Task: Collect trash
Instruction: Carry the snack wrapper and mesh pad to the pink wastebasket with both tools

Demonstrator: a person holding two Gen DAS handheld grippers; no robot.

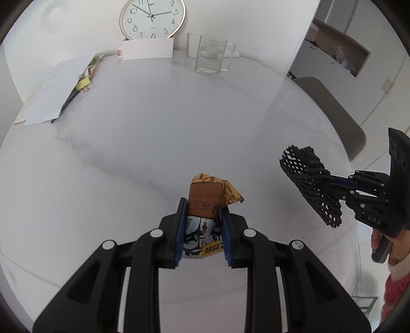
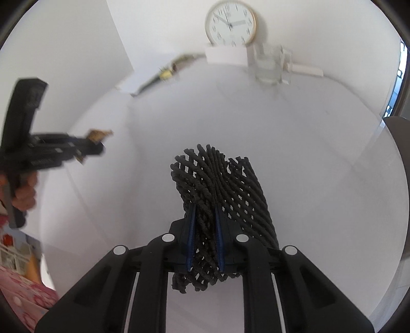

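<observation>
My left gripper [image 1: 203, 207] is shut on a crumpled brown and yellow snack wrapper [image 1: 205, 202] and holds it above the white round table [image 1: 128, 143]. My right gripper [image 2: 205, 208] is shut on a black foam net sleeve [image 2: 217, 184], also held above the table. In the left wrist view the right gripper [image 1: 330, 183] with the net sleeve [image 1: 307, 179] is at the right, over the table's edge. In the right wrist view the left gripper [image 2: 98, 146] with the wrapper [image 2: 98, 134] is at the far left, blurred.
At the table's far side stand a wall clock [image 1: 152, 19], a white card [image 1: 147, 48] and a glass mug with water [image 1: 211, 55]. Papers with a clip [image 1: 53, 84] lie at the far left. A grey chair [image 1: 333, 112] stands at the right.
</observation>
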